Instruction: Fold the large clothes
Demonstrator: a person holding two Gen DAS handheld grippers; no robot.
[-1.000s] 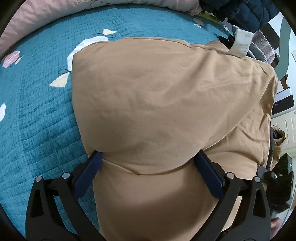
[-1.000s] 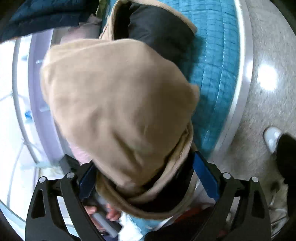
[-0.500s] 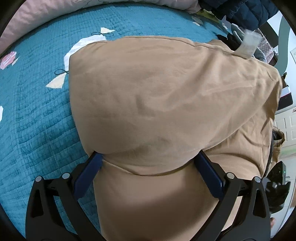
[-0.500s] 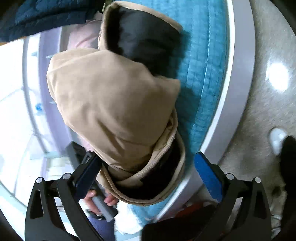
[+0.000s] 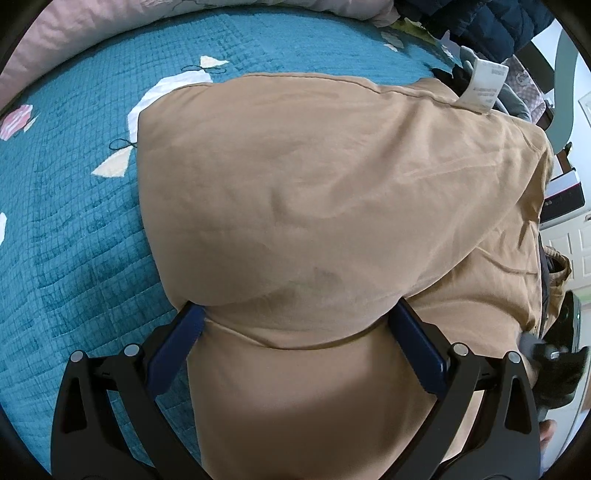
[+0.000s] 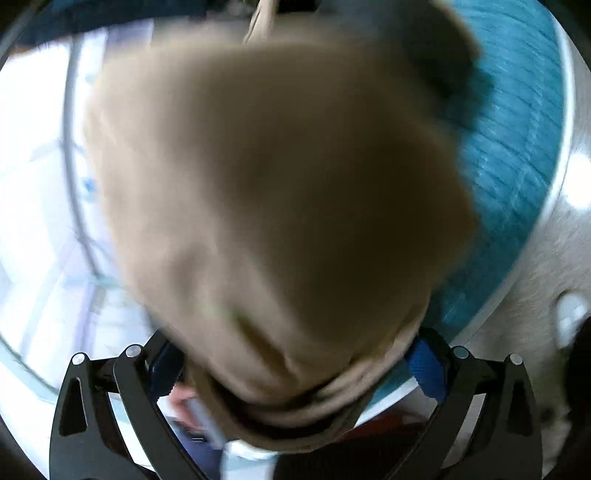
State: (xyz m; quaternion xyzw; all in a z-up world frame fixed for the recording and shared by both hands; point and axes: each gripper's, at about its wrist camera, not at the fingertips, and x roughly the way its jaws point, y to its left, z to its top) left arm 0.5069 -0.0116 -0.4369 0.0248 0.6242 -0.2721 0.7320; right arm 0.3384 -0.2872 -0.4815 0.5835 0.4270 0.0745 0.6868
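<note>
A tan padded jacket (image 5: 314, 177) with a white care label (image 5: 484, 88) lies bunched on the teal quilt (image 5: 74, 229). My left gripper (image 5: 295, 314) is open, jaws wide apart. The jacket bulges between its blue pads (image 5: 173, 343) and hides the fingertips. In the right wrist view the same tan jacket (image 6: 277, 203) fills the blurred frame, with dark lining (image 6: 424, 55) at the top. My right gripper (image 6: 295, 354) is open wide too, and the cloth covers the gap between its fingers.
Pink bedding (image 5: 74, 40) and a dark blue puffer coat (image 5: 480, 26) lie at the far side of the bed. The bed's white rim (image 6: 554, 184) meets the pale floor (image 6: 535, 295), where a white shoe (image 6: 570, 314) stands. A hand (image 6: 184, 398) shows below the cloth.
In the right wrist view the jacket has swung closer and now spreads across both fingers, with motion blur. The left wrist view has barely shifted.
</note>
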